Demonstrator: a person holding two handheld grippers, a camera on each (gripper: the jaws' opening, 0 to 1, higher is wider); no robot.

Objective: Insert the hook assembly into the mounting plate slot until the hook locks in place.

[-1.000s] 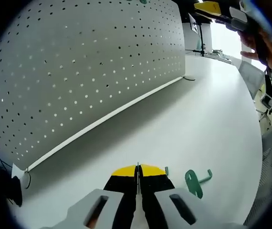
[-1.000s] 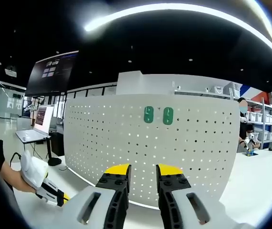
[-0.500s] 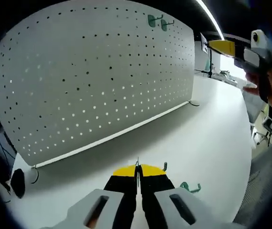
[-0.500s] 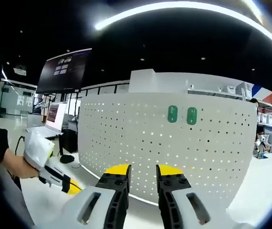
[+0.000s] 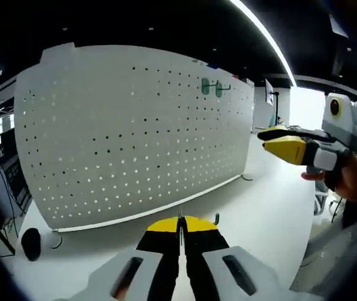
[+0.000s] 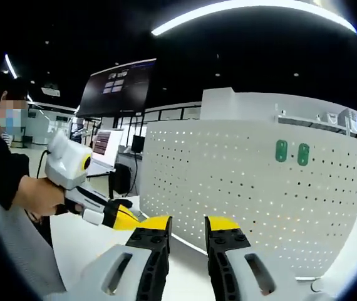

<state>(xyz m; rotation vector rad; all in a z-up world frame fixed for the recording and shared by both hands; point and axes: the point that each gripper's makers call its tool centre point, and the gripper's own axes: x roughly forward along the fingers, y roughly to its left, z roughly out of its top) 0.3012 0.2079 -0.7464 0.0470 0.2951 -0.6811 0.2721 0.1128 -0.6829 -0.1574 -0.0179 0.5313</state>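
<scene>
Left hand-held gripper clenched, a green hook tip peeking just beside its jaws – grasped or not, cannot tell. Right hand-held gripper released, empty. Two green hooks sit high on the pegboard. Hook looks light, stiff, slippery – grip the flat backplate.

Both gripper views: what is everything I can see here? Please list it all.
Pegboard: one, white, perforated, standing upright on the table.
Hooks on the pegboard: two, green, side by side near its top edge.
Hook in the left gripper: one, green tip, poking out beside the shut jaws.
Table: one, white, under the pegboard.
Wall screen: one, dark, behind the pegboard.
Laptop: one, open, further back.
Left gripper: yellow-tipped, shut.
Right gripper: yellow-tipped, open, empty.
Person's hand: one, holding the left gripper's handle.
</scene>
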